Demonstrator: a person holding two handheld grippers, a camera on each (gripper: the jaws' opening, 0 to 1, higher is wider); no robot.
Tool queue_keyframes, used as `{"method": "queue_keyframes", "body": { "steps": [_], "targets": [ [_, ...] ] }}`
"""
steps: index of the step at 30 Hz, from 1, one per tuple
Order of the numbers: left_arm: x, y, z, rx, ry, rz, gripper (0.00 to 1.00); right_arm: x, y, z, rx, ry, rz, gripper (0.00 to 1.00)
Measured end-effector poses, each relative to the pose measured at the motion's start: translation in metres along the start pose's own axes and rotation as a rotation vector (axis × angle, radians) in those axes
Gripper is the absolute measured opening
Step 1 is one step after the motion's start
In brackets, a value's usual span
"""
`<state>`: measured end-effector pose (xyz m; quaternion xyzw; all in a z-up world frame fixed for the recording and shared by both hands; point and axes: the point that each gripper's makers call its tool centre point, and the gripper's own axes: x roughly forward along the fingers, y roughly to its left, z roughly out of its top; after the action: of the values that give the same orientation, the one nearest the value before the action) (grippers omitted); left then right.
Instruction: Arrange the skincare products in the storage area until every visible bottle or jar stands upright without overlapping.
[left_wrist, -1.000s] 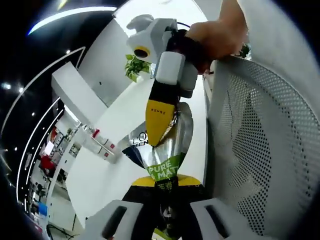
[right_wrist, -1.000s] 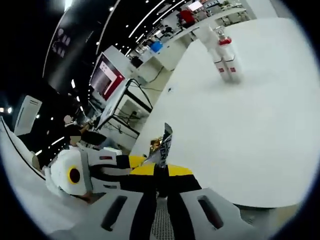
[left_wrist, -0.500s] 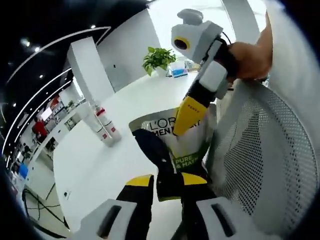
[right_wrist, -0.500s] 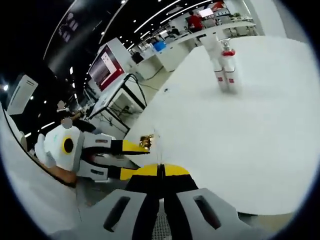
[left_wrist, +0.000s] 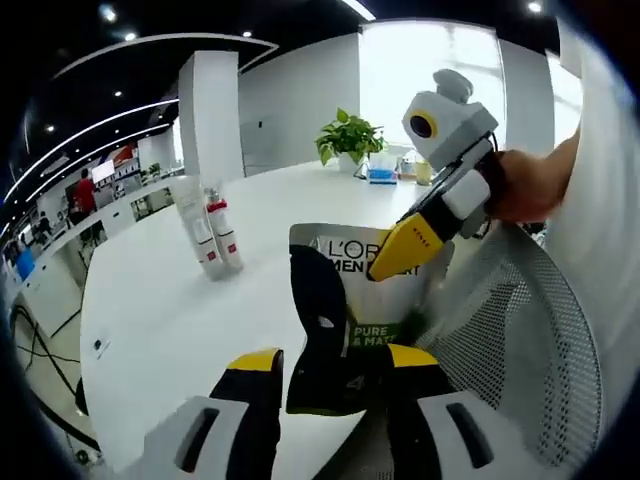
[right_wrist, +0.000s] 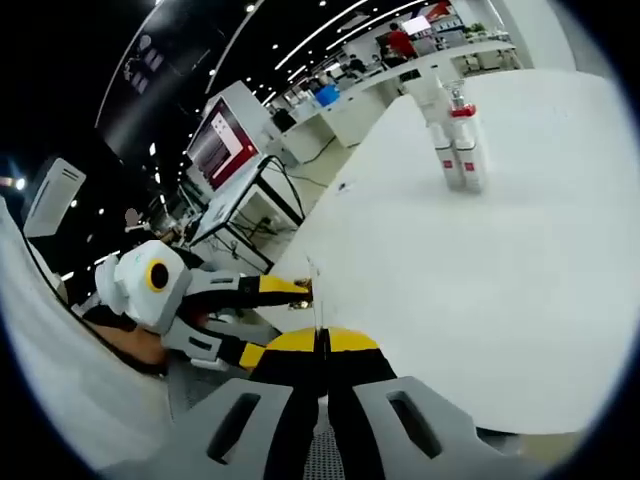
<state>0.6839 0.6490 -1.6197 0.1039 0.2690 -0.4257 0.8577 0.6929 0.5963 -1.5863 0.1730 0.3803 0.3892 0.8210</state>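
so your left gripper (left_wrist: 335, 375) is clamped on the bottom edge of the silver l'oreal pouch (left_wrist: 365, 290); the left gripper view has the pouch face-on, standing up from the jaws with the "men" and "pure & matte" print readable; in that same view your right gripper (left_wrist: 415, 245) comes in from the right with its yellow tips pinched on the pouch's upper right edge, hand (left_wrist: 525, 185) behind it; the white mesh basket (left_wrist: 520, 350) sits just right of the pouch and the round white table (left_wrist: 160, 320) spreads out on the left.

the right gripper view gives you the pouch (right_wrist: 316, 310) edge-on instead, just a thin sliver rising from your right gripper (right_wrist: 322, 345), whose jaws are closed flat on it; from here the left gripper (right_wrist: 290, 290) reaches in from the left, touching that same sliver; you can't read any label on this side.

the pair of white bottles with red caps (left_wrist: 215, 235) stands upright and close together far out on the table, well apart from the pouch; in the right gripper view they (right_wrist: 460, 145) sit at the far upper right; a potted plant (left_wrist: 348, 138) is at the table's far edge.
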Motion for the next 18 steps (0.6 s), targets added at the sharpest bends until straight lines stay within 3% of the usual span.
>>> {"method": "queue_keyframes", "body": {
  "steps": [2, 6, 8, 10, 13, 18],
  "targets": [
    [0.000, 0.003, 0.000, -0.018, -0.005, 0.010, 0.47, -0.003, -0.002, 0.002, -0.008, 0.007, -0.011, 0.00],
    [-0.001, 0.007, 0.004, -0.051, -0.033, 0.018, 0.51, -0.011, -0.005, -0.005, -0.055, 0.135, 0.002, 0.00],
    [-0.001, 0.007, 0.007, -0.065, -0.047, 0.010, 0.53, -0.013, -0.005, -0.004, -0.104, 0.157, 0.002, 0.00],
    [-0.001, 0.004, 0.011, -0.069, -0.075, -0.007, 0.53, -0.016, 0.001, 0.003, -0.191, 0.167, 0.019, 0.00],
    [-0.001, -0.007, 0.015, -0.150, -0.102, -0.084, 0.54, -0.019, 0.010, 0.005, -0.282, 0.198, 0.058, 0.00],
    [-0.001, -0.007, 0.014, -0.155, -0.095, -0.089, 0.63, -0.023, 0.024, 0.003, -0.461, 0.303, 0.112, 0.00]
  ]
}}
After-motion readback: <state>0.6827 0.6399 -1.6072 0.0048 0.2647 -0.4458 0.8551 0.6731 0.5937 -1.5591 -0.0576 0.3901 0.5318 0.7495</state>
